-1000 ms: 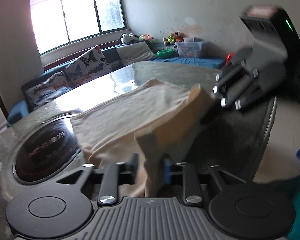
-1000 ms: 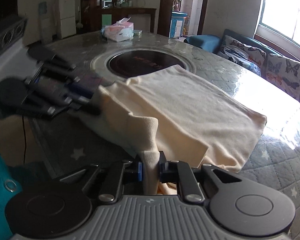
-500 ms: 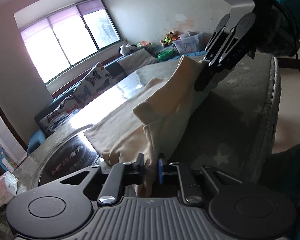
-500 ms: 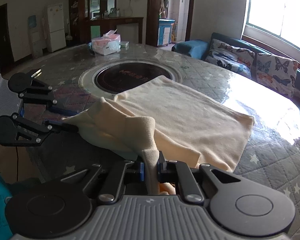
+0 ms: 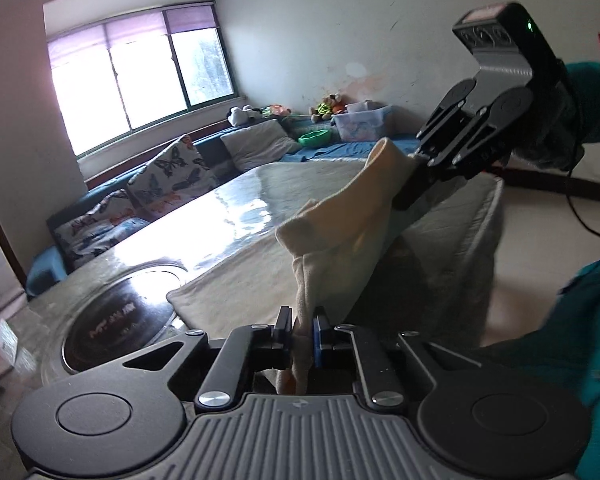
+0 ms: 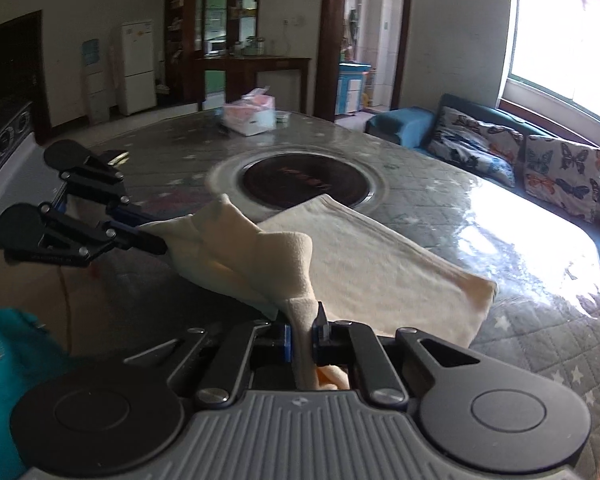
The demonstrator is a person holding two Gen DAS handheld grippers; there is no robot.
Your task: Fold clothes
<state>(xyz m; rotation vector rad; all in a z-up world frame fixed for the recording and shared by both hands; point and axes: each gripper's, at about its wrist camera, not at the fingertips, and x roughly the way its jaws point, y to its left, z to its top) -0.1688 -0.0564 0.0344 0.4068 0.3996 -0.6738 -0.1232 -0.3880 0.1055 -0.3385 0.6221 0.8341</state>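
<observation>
While the big round table [image 6: 520, 264] carried most of the cream cloth [image 6: 372, 264], both grippers held its near side up in the air. The table had a grey quilted cover with little stars and a dark round plate [image 6: 300, 178] set in its middle. The cloth lay flat from beside that plate toward the table's near edge, and its far corner rested close to the shiny, sunlit part. A pink and white tissue box [image 6: 250, 116] sat near the table's far edge.

A person's teal sleeve [image 5: 592, 100] reached in behind the right gripper [image 5: 410, 192], which pointed down at a slant over the table's near edge. Its jaws were squeezed tight on one raised corner of the cloth. The left gripper [image 6: 156, 240] came in from the side, lying almost flat, and its jaws were pinched tight on the other raised corner. Between the two grippers the cloth sagged in a soft fold above the table.
</observation>
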